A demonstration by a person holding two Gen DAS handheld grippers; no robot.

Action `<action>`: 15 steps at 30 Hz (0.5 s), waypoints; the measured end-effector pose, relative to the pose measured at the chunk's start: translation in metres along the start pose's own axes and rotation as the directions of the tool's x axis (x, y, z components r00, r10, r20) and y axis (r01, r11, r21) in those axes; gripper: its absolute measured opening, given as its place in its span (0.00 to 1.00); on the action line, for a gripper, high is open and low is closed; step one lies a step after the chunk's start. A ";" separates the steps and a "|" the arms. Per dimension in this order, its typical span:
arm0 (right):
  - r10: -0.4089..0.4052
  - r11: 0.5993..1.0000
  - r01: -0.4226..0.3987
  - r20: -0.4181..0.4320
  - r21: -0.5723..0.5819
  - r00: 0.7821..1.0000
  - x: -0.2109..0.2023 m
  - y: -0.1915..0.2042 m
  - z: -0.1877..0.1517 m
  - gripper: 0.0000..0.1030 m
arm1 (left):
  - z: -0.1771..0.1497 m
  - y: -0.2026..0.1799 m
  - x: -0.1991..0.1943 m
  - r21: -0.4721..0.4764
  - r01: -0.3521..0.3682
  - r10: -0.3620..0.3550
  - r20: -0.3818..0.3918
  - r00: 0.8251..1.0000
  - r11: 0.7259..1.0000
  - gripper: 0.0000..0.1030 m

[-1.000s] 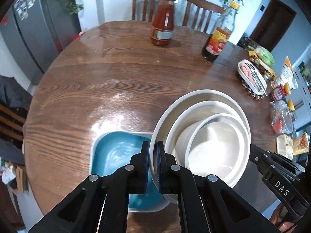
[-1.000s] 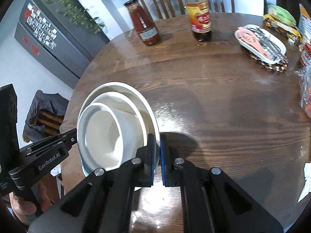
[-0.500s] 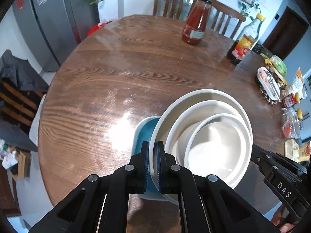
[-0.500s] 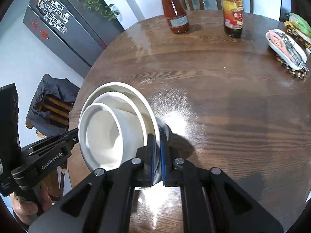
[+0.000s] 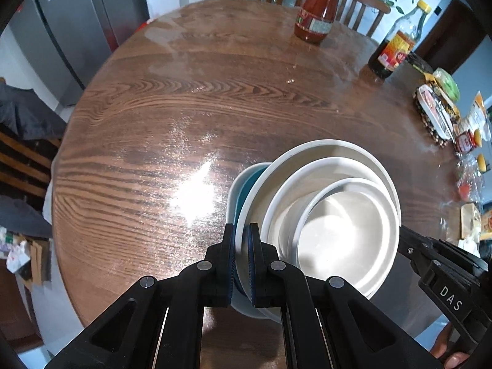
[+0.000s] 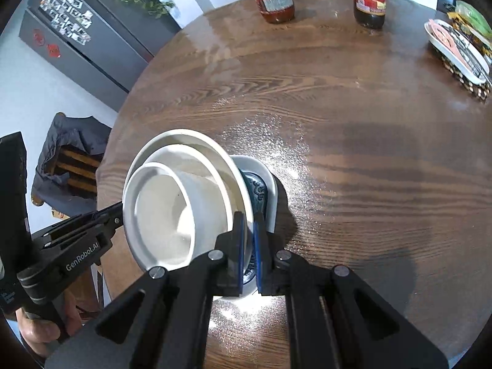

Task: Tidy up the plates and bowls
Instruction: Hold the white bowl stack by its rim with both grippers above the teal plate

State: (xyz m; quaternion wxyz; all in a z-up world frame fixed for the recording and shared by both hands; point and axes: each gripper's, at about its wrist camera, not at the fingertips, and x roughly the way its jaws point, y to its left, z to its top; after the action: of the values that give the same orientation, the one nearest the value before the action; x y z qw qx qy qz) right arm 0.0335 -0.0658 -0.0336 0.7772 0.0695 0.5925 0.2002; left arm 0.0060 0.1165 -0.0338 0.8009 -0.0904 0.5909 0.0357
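1. Grippers: left gripper point(image 5: 241, 258) and right gripper point(image 6: 249, 247) are clamping opposite rims of the white bowl stack point(image 5: 332, 224).
2. Stack is hanging over the blue-lined square dish point(image 6: 261, 184) near the wooden table's point(image 5: 200, 92) front edge.
3. Sauce bottles point(image 5: 316, 9) are standing far across.

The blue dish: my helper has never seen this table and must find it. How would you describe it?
On the round brown wooden table, look at the near edge, where two grippers hold a stack of three nested white bowls. Under that stack sits the blue dish, white-rimmed with a teal inside, the only coloured piece of crockery there.
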 end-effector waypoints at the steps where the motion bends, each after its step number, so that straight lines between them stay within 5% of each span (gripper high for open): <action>1: -0.006 1.000 0.006 -0.005 0.007 1.000 0.002 -0.001 0.000 0.09 | 0.001 0.000 0.001 0.004 0.001 -0.001 0.000 1.000 1.000 0.03; 15: -0.041 0.996 0.037 0.050 0.083 0.998 0.004 -0.013 0.008 0.08 | 0.021 -0.011 0.013 0.066 0.023 -0.028 0.081 0.996 0.998 0.03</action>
State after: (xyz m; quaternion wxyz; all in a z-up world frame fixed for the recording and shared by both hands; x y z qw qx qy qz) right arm 0.0451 -0.0751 -0.0388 0.7926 0.0950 0.5810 0.1588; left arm 0.0315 0.1087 -0.0392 0.8273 -0.0702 0.5573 0.0100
